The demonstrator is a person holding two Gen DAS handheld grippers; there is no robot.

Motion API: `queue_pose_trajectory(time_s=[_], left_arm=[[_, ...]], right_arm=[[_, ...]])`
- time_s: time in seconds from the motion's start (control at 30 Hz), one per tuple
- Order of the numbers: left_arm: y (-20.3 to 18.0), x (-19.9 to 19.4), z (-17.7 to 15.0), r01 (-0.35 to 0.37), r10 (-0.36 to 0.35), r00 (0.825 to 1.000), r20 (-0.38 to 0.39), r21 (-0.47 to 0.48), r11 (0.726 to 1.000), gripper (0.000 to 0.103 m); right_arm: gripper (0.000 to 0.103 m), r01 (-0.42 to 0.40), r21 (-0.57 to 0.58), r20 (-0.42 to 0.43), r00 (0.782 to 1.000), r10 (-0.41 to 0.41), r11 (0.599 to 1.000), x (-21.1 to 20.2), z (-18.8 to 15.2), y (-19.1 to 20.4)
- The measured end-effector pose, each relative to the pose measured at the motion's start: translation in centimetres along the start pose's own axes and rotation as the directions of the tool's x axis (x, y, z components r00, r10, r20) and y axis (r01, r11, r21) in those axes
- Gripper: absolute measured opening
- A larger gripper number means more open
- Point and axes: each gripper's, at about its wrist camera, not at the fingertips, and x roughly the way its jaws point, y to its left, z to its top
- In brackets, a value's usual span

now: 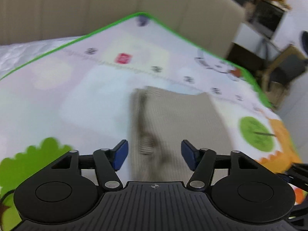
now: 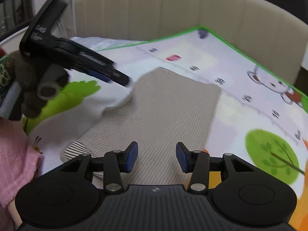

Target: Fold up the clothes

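- The beige ribbed garment [image 2: 163,111] lies folded on the cartoon play mat [image 2: 250,61].
- My left gripper [image 1: 154,155] hangs over it, jaws apart, gripping nothing.
- My right gripper [image 2: 156,156] hovers likewise, empty.

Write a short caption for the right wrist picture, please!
Open right hand-held gripper hovers over a folded beige ribbed garment on a cartoon play mat.

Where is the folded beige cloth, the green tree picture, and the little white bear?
beige cloth [image 2: 163,111]: right wrist view, middle of its ribbed top.
green tree picture [image 2: 273,156]: right wrist view, leafy crown.
white bear [image 2: 273,84]: right wrist view, its face.
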Motion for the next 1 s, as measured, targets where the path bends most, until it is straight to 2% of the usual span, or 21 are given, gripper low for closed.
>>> queue_pose_trajectory(time_s=[0.03,0.1,0.17,0.2,0.23,0.33,0.4,0.53,0.6,0.67,0.7,0.77,0.8,0.87,0.9,1.0], left_arm=[[-0.6,0.4,-0.1,0.024,-0.024,1.0,-0.009,0.02,1.0,0.061],[-1.3,2.2,-0.7,-0.006,0.011,0.998,-0.061,0.076,0.997,0.062],[-1.2,4.1,-1.8,-0.094,0.11,0.989,-0.099,0.151,0.984,0.064],[-1.0,4.8,-2.3,-0.13,0.152,0.983,-0.106,0.184,0.974,0.069],[-0.8,4.8,-2.4,-0.133,0.153,0.984,-0.097,0.184,0.974,0.073],[-0.1,4.2,-1.9,-0.153,0.166,0.983,-0.078,0.157,0.976,0.072],[0.2,4.3,-1.9,-0.156,0.169,0.983,-0.077,0.147,0.977,0.072],[0.0,3.7,-1.6,-0.15,0.161,0.985,-0.067,0.154,0.977,0.069],[-0.5,2.3,-1.4,-0.113,0.124,0.991,-0.052,0.175,0.978,0.07],[-1.0,0.4,-1.1,-0.061,0.072,0.997,-0.038,0.236,0.97,0.081],[-1.5,-0.7,-1.1,-0.047,0.056,0.998,-0.023,0.291,0.955,0.084],[-2.2,-2.6,-1.5,-0.04,0.044,0.999,-0.001,0.393,0.918,0.09],[-2.4,-3.4,-1.8,-0.029,0.033,0.999,-0.001,0.434,0.901,0.091],[-2.5,-4.7,-2.3,0.003,0.005,1.0,-0.013,0.493,0.87,0.093],[-2.5,-5.3,-2.6,0.022,-0.011,1.0,-0.025,0.512,0.859,0.094],[-2.8,-5.7,-3.7,0.07,-0.035,0.997,-0.073,0.553,0.83,0.095]], right_arm=[[0.045,-0.007,-0.016,-0.03,1.0,0.007,1.0,1.0,-0.3,0.7],[0.045,-0.003,-0.042,-0.106,0.994,-0.001,0.999,3.4,-1.6,1.8],[0.045,0.006,-0.041,-0.092,0.996,-0.01,0.999,3.4,-1.8,2.1],[0.045,0.004,-0.034,-0.09,0.996,-0.007,0.999,3.0,-1.5,2.0],[0.047,0.002,-0.028,-0.077,0.997,-0.004,1.0,2.3,-1.2,1.9],[0.064,-0.066,-0.101,-0.043,0.997,0.062,0.993,0.1,-1.1,3.3],[0.067,-0.126,-0.166,-0.043,0.992,0.12,0.978,-0.8,-1.4,4.8],[0.067,-0.089,-0.345,-0.091,0.994,0.061,0.934,1.4,-2.9,8.6],[0.068,-0.047,-0.403,-0.089,0.996,0.011,0.914,2.7,-3.8,9.5],[0.064,-0.042,-0.345,-0.088,0.996,0.012,0.938,2.8,-3.5,9.2],[0.059,-0.042,-0.309,-0.088,0.996,0.015,0.95,2.7,-3.2,8.9],[0.054,-0.113,-0.06,-0.103,0.989,0.107,0.992,2.6,-1.8,6.0],[0.051,-0.147,0.049,-0.1,0.983,0.152,0.988,2.6,-1.4,4.5],[0.047,-0.212,0.267,-0.083,0.967,0.242,0.94,2.6,-1.1,1.4],[0.045,-0.232,0.338,-0.073,0.96,0.271,0.912,2.8,-1.1,0.2],[0.044,-0.264,0.468,-0.047,0.946,0.322,0.844,3.4,-1.3,-1.4]])
